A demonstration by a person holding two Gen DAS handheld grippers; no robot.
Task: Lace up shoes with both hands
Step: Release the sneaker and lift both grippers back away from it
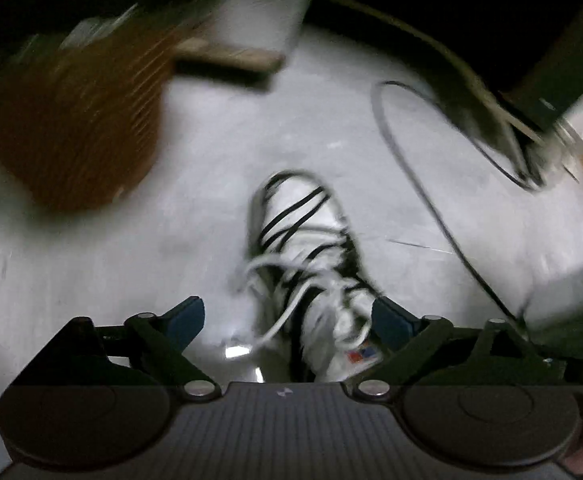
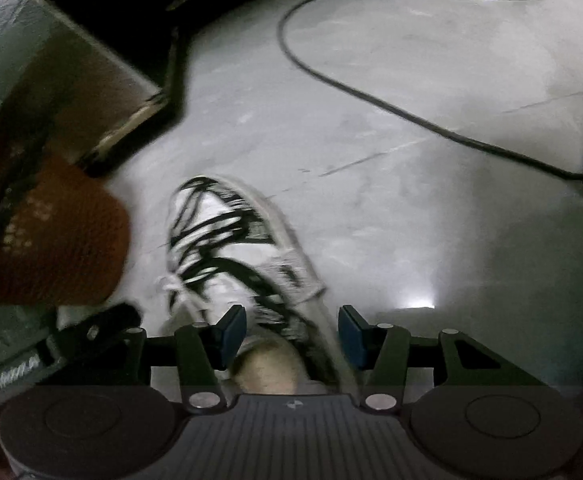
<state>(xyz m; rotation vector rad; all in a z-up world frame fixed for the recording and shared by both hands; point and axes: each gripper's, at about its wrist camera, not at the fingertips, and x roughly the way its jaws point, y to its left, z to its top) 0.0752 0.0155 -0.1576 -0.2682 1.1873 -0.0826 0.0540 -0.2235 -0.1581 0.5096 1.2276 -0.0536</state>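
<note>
Tools hang over the floor [image 2: 371, 128], both with pads spread and gripping nothing: left tool [image 1: 287, 314] above the white, black-striped shoe [image 1: 311, 248] and its loose white laces [image 1: 287, 280], right tool [image 2: 292, 334] straddling the shoe's heel. An orange slatted basket [image 1: 79, 120] stands nearby, contents unreadable.
</note>
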